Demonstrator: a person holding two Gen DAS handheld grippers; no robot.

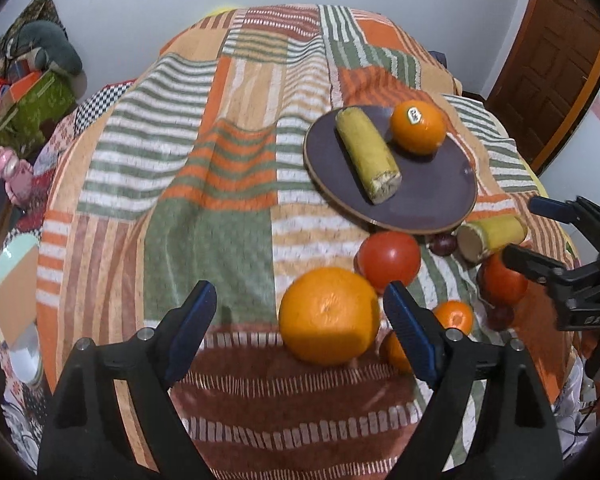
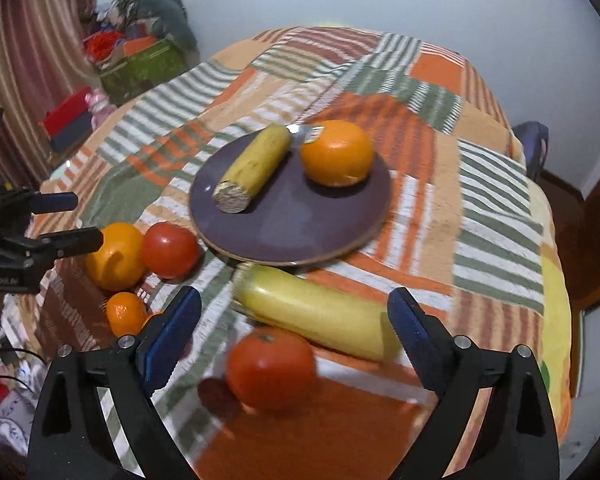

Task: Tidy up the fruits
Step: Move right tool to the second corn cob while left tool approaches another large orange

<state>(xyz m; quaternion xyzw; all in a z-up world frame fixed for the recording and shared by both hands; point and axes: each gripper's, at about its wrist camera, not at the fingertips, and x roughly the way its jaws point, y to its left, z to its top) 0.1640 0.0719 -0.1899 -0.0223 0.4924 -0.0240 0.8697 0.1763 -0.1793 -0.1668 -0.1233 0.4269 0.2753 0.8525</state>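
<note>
Fruits lie on the striped woven cloth (image 1: 236, 128): a round glossy orange (image 1: 329, 316) sits between the spread left claw (image 1: 300, 320); right claw (image 2: 294, 322) gapes over a blurred tomato (image 2: 270, 368) and smooth banana piece (image 2: 316, 314).

Lying on a round purple plate (image 2: 340, 236): cut banana piece (image 2: 256, 168) and stickered orange (image 2: 337, 153). Resting on the patchwork cloth near its rim: second banana piece (image 2: 316, 312), two tomatoes (image 2: 170, 250) (image 2: 270, 368), large orange (image 1: 329, 316), small mandarin (image 2: 125, 313).
</note>
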